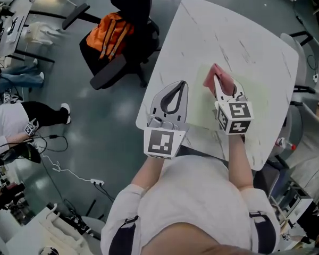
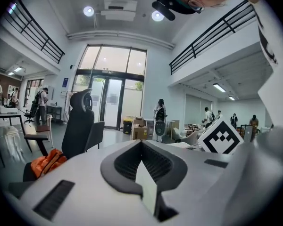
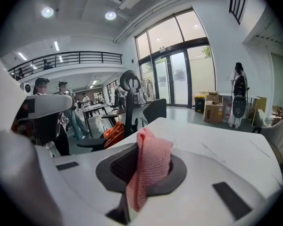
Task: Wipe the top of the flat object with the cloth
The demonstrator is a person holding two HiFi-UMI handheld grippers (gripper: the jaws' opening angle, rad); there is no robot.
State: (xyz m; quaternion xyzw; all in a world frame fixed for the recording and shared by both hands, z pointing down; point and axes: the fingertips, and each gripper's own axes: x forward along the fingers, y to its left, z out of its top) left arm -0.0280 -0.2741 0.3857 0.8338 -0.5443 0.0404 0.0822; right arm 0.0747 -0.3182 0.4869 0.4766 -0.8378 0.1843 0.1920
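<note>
1. Black-and-white square markers face up on the cubes of both claws.
2. The right claw (image 1: 217, 81) reaches forward with its jaws clamped on a pink cloth (image 3: 150, 164). The cloth is bunched over the pale green flat mat (image 1: 255, 97), which lies near the bench's (image 1: 228, 31) near edge.
3. The left claw (image 1: 176, 89), jaws together and holding nothing, hangs over the bench's left edge.
4. An office chair (image 1: 128, 15) carrying an orange bag (image 1: 111, 33) stands beside that edge.

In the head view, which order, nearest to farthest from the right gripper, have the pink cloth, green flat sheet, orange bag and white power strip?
1. Pink cloth: clamped in the right gripper's tongs.
2. Green flat sheet: on the table, beneath the gripper.
3. Orange bag: on the chair, beyond the table's left edge.
4. White power strip: on the floor, lower left.
</note>
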